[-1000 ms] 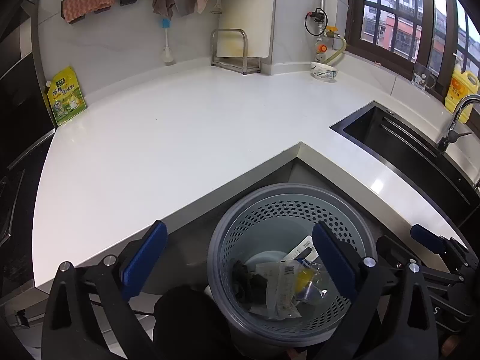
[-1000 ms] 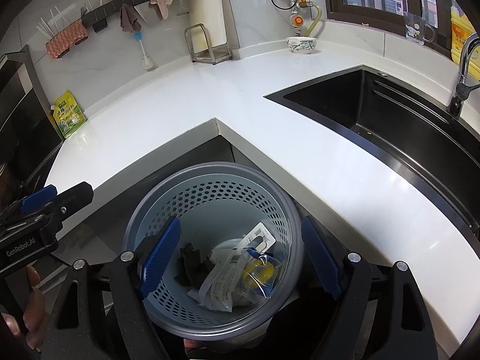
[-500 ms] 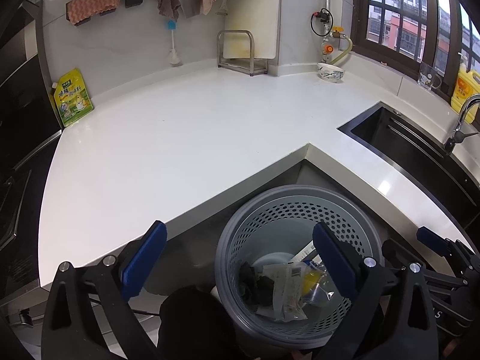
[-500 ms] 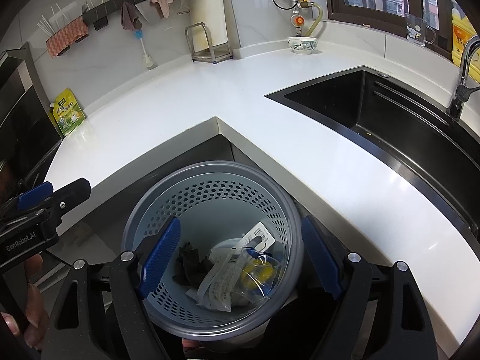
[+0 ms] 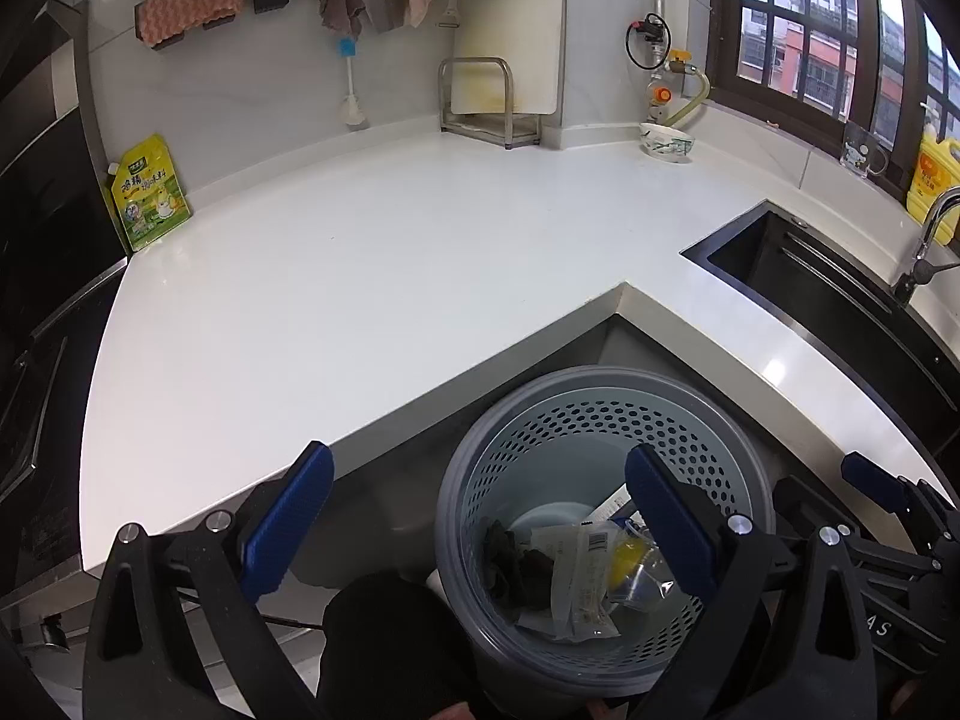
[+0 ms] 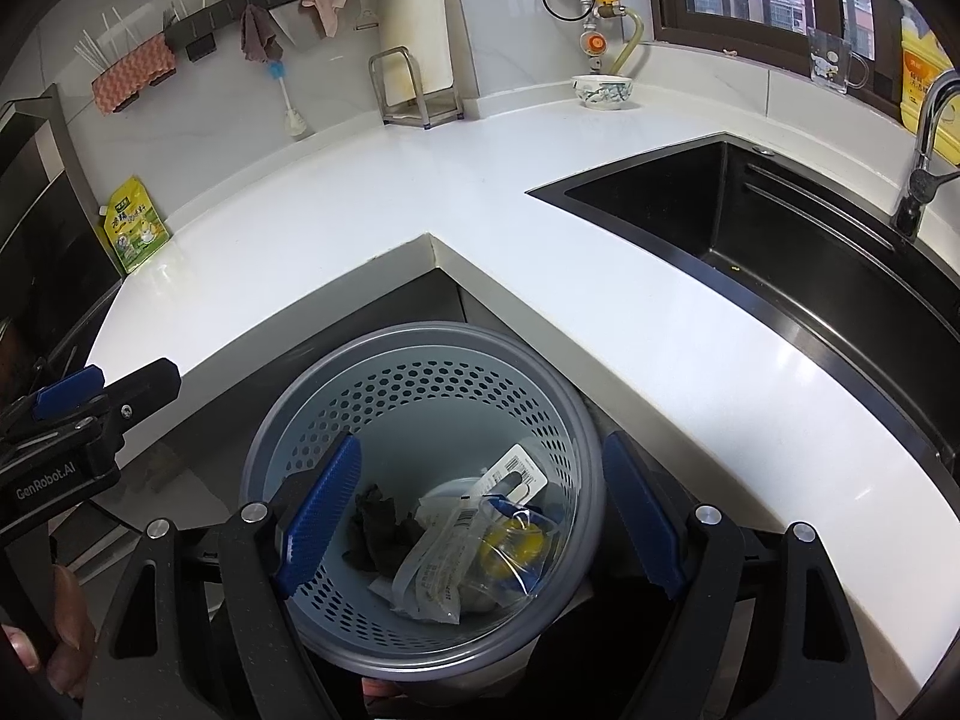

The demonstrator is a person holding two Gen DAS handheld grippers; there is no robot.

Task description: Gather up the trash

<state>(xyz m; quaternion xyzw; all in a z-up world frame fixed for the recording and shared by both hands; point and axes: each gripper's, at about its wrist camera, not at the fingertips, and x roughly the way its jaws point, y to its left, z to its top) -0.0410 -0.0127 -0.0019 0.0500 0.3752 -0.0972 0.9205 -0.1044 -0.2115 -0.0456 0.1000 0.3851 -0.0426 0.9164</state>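
Note:
A grey perforated bin (image 5: pixel 600 381) (image 6: pixel 420 339) stands on the floor below the inner corner of the white counter. Inside lie clear plastic wrappers (image 5: pixel 576 576) (image 6: pixel 444 558), a yellow piece (image 6: pixel 510 540) and a crumpled black scrap (image 5: pixel 516 564) (image 6: pixel 375 525). My left gripper (image 5: pixel 477 471) hangs open above the bin's left side, nothing between its blue pads. Over the bin my right gripper (image 6: pixel 480 453) is also open and holds nothing. Each gripper shows at the edge of the other's view.
The white L-shaped counter (image 5: pixel 360 276) wraps around the bin. A black sink (image 6: pixel 780 228) with a faucet (image 6: pixel 924 138) is at the right. A yellow pouch (image 5: pixel 147 192), a metal rack (image 5: pixel 480 102) and a bowl (image 5: pixel 666 141) stand along the back wall. A hand (image 6: pixel 60 630) is at the lower left.

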